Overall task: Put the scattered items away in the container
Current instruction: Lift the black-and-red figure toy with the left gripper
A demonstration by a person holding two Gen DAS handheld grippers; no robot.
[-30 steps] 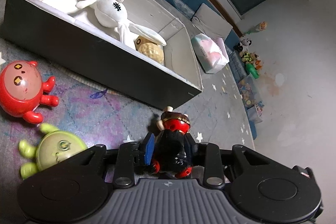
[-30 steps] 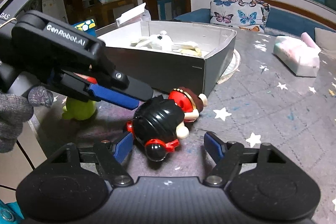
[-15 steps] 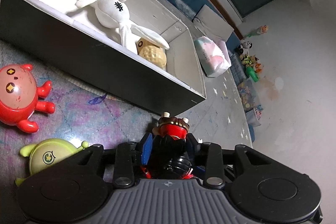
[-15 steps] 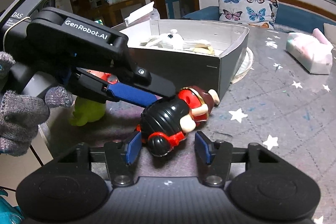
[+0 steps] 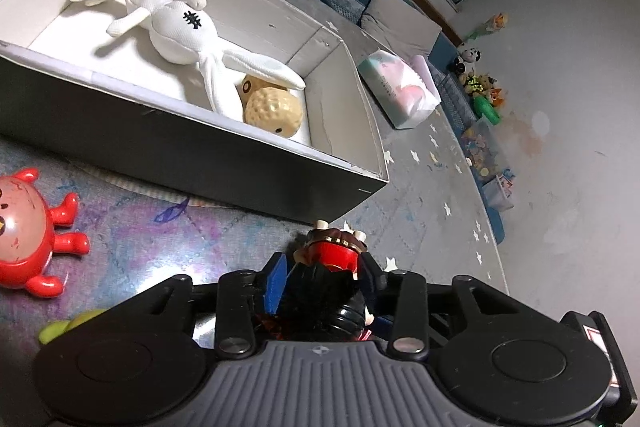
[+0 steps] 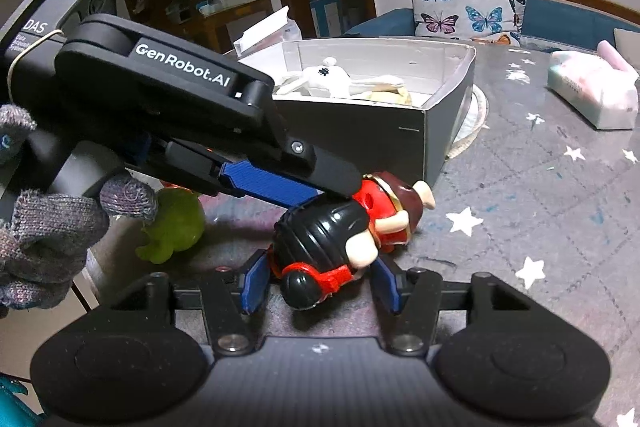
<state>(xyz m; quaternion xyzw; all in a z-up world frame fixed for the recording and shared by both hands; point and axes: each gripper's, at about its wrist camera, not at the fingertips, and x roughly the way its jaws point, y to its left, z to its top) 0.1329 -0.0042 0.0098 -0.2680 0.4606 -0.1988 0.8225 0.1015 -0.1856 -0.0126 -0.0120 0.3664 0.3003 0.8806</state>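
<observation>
A black-haired doll in red (image 6: 340, 231) lies on its side on the starred table mat. My left gripper (image 5: 324, 277) is shut on the doll (image 5: 328, 267); it reaches in from the left in the right wrist view (image 6: 320, 183). My right gripper (image 6: 320, 285) has closed around the doll's head, its blue pads (image 6: 256, 283) touching or nearly touching it. The grey open box (image 5: 224, 155) stands just beyond, holding a white plush rabbit (image 5: 180, 31) and a tan round toy (image 5: 274, 111).
A red round figure (image 5: 28, 231) and a green figure (image 6: 172, 227) lie on the mat left of the doll. A tissue pack (image 5: 400, 91) lies right of the box. A butterfly cushion (image 6: 468, 13) and a sofa are behind.
The right gripper's jaws narrowed around the doll's head. The left gripper closed further along the doll's body and moved nearer the box.
</observation>
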